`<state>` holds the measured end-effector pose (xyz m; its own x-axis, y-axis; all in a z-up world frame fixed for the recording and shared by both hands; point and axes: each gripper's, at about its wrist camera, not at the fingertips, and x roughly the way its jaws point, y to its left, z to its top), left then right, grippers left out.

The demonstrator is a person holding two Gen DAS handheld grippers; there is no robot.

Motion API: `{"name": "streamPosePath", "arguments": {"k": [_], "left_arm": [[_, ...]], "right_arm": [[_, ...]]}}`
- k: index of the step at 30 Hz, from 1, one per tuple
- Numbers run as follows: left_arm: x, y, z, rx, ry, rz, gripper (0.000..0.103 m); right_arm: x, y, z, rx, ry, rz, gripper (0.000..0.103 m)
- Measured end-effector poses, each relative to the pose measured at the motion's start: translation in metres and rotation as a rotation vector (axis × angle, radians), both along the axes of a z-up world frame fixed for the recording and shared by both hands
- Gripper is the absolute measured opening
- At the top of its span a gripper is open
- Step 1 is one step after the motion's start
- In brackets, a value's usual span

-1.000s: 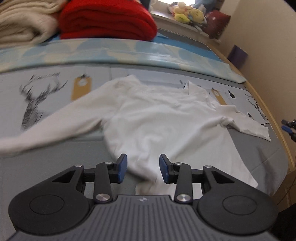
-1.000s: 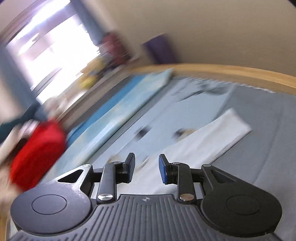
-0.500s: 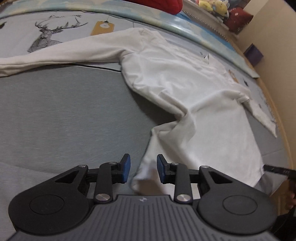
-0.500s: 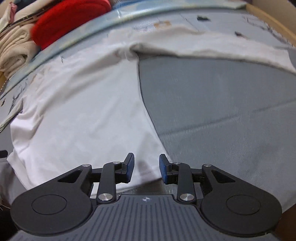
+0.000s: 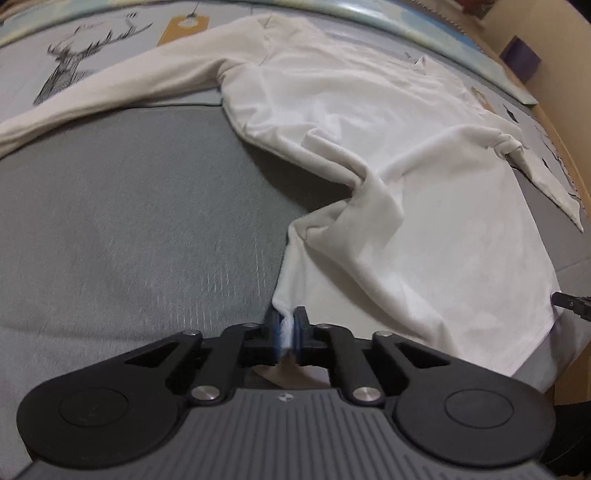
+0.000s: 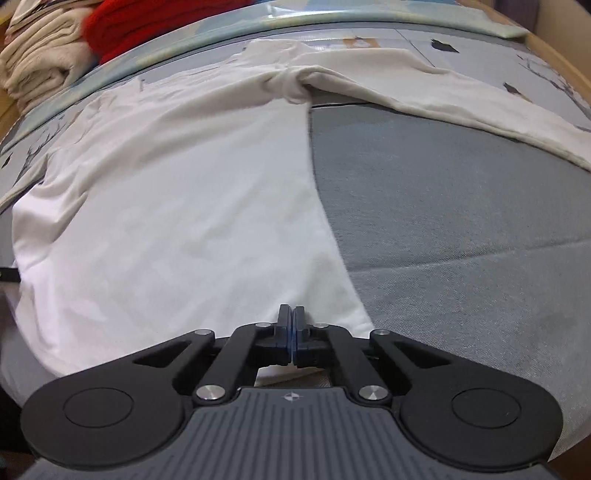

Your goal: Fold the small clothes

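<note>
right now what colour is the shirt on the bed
White, a long-sleeved shirt; clearest in the left wrist view.

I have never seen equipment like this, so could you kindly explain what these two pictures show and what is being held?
No robot here: a person holds a pair of hand-held tongs in each hand, each carrying a wide-angle camera that looks along its fingers. One picture comes from the left tongs, the other from the right tongs. A white long-sleeved shirt lies spread on a grey bed cover, sleeves out to both sides. The left tongs have just closed on the shirt's bottom edge; white cloth shows between the blue pads. The right tongs have also just closed at the bottom edge near the other corner, though no cloth is visible between the pads. Folded red and cream clothes sit further back.
</note>
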<state>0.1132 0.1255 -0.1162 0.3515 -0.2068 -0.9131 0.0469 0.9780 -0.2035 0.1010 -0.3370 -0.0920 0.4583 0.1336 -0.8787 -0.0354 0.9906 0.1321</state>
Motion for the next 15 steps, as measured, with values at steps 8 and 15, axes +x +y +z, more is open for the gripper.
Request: {"name": "streamPosePath", "arguments": {"k": [8, 15], "left_arm": [[-0.042, 0.02, 0.078, -0.094, -0.01, 0.132, 0.006], [-0.076, 0.041, 0.045, -0.018, 0.098, 0.262, 0.008]], "right_arm": [[-0.032, -0.036, 0.066, 0.174, -0.133, -0.222, 0.0], [-0.051, -0.06, 0.032, 0.199, 0.009, -0.278, 0.002]]}}
